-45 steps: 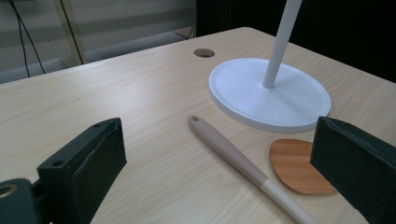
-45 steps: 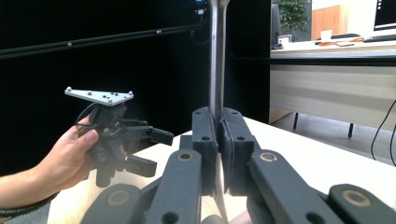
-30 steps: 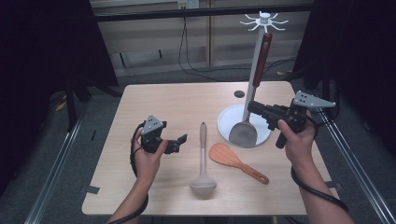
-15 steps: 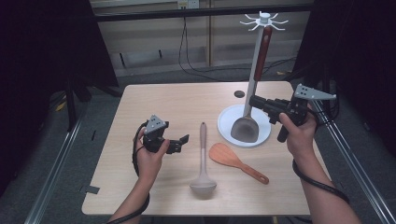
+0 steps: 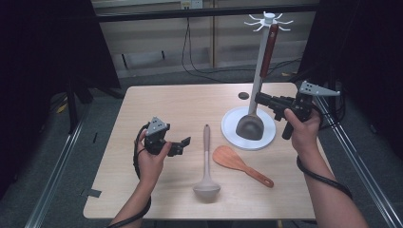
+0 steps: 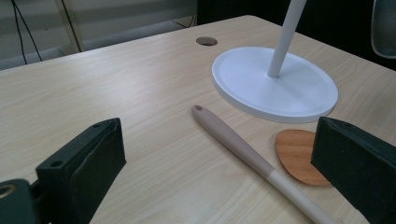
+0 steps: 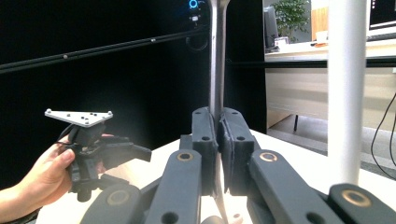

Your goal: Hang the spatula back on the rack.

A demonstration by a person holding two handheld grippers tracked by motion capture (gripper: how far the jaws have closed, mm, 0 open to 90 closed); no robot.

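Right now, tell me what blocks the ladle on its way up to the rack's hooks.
Nothing visible does. The right tool grips the dark ladle by its shaft beside the white pole, and the hooks above look free.

The top edge of the right gripper view cuts off the thin grey metal shank of the red-handled ladle [image 7: 217,56] and the white stand pole [image 7: 346,88], while the left gripper view crops the orange wooden spatula [image 6: 299,158] behind a black jaw.
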